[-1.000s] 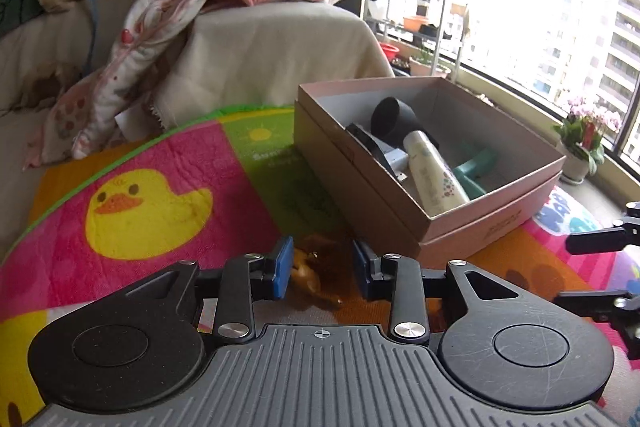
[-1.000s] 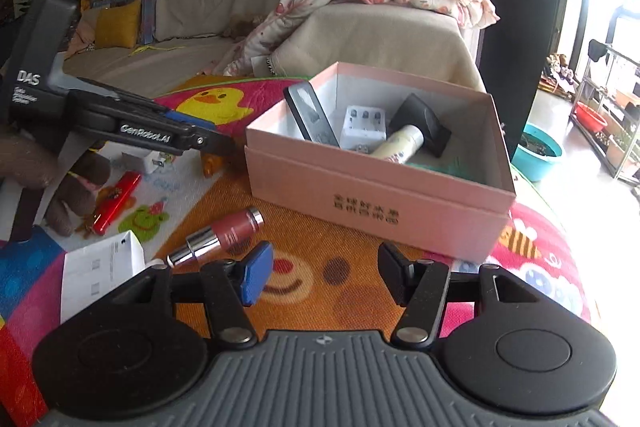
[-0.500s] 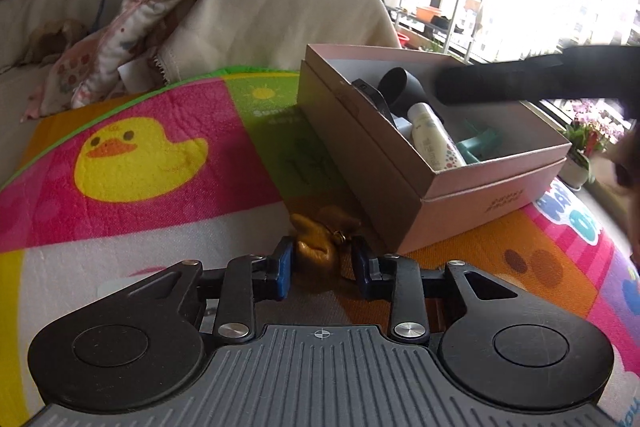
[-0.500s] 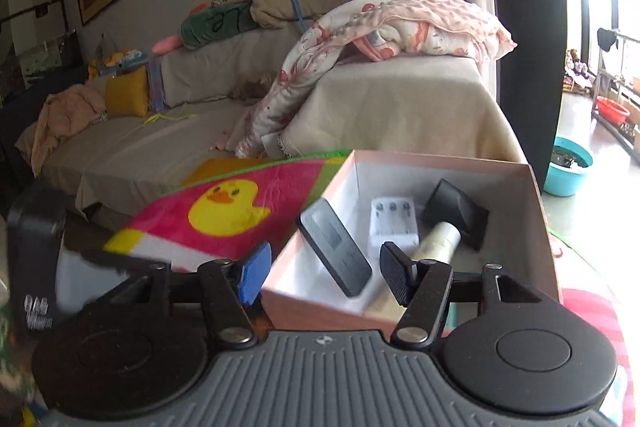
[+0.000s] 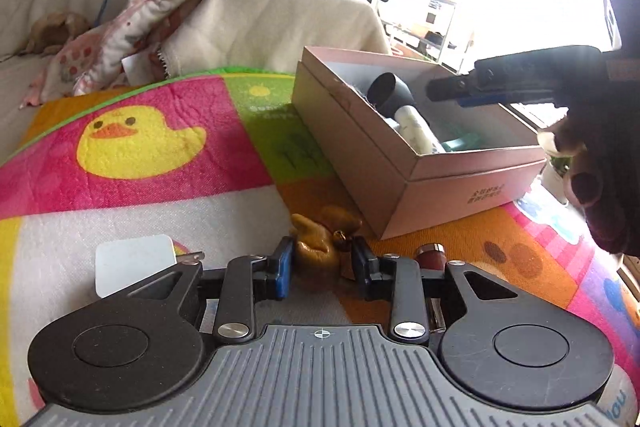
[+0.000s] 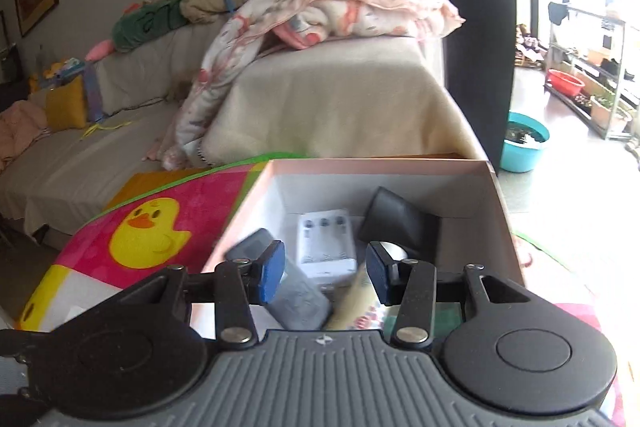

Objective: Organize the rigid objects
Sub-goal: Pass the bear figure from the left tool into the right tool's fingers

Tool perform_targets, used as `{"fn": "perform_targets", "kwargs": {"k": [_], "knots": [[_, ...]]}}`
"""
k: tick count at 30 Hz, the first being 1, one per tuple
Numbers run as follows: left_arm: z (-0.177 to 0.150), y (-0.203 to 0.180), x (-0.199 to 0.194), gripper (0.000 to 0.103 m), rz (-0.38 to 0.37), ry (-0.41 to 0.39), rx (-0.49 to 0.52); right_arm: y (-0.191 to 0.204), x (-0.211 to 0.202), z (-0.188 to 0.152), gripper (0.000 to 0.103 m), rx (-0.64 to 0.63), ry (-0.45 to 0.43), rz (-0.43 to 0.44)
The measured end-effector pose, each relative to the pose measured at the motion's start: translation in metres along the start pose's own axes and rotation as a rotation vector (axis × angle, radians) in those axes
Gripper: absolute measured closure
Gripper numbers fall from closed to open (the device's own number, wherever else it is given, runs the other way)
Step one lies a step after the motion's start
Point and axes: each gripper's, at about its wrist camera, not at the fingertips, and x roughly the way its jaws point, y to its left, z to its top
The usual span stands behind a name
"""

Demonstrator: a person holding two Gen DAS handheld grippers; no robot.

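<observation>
1. While the left wrist view looks pretty calm, it's where the real pickup is: the left gripper (image 5: 320, 263) sits low on the play mat (image 5: 160, 187) with a small golden-brown figurine (image 5: 316, 247) between its fingers. The blue pad touches it on one side, but the other side is too murky to call, so I can't tell if it's properly clamped or only bracketed. Compared with a second ago the gap looks a touch narrower and the figurine sits deeper between the fingers, so I'd guess a grab is close.
2. Same view: the pink box (image 5: 440, 183) sits just beyond on the mat, already holding a black cone-shaped piece (image 5: 390, 95) and a white bottle (image 5: 416, 127). A white charger (image 5: 132, 263) and a reddish tube (image 5: 430, 253) lie loose on the mat, so sorting is partway.
3. Over in the right wrist view, the right gripper (image 6: 326, 273) now hovers over the box (image 6: 500, 211), where a second ago it was out over the mat. Its jaws are closing with nothing held between them; a dark grey device (image 6: 296, 295) and a white battery case (image 6: 326, 243) lie below. Maybe it's tidying the contents.
</observation>
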Motion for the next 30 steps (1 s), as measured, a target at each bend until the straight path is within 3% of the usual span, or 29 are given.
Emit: {"fn": "perform_targets", "kwargs": {"k": [2,7,11,14,16,22,27,30], "knots": [[0.0,0.001,-0.003,0.074,-0.006,-0.014,-0.004,-0.016,-0.009,-0.007,0.058,0.008,0.006,-0.028],[0.005,0.003,-0.009,0.074,-0.021,-0.036,-0.019,-0.028,-0.037,-0.024,0.058,-0.053,-0.033,-0.034],[0.007,-0.002,-0.02,0.074,-0.042,-0.058,-0.026,-0.018,-0.04,-0.028,0.057,-0.091,-0.021,0.007],[0.011,-0.011,-0.037,0.074,-0.112,-0.081,-0.026,-0.012,-0.046,-0.032,0.053,-0.087,-0.013,0.091],[0.014,-0.024,-0.043,0.074,-0.142,-0.089,0.011,-0.005,-0.053,-0.039,0.051,-0.119,-0.021,0.1],[0.009,-0.078,-0.032,0.074,-0.271,0.012,0.122,-0.011,-0.079,-0.054,0.047,-0.158,-0.04,0.067],[-0.011,-0.11,-0.005,0.074,-0.247,0.106,0.196,-0.027,-0.098,-0.077,0.047,-0.162,-0.025,0.046],[-0.017,-0.112,0.005,0.073,-0.233,0.139,0.176,-0.032,-0.109,-0.09,0.047,-0.168,-0.018,0.068]]}}
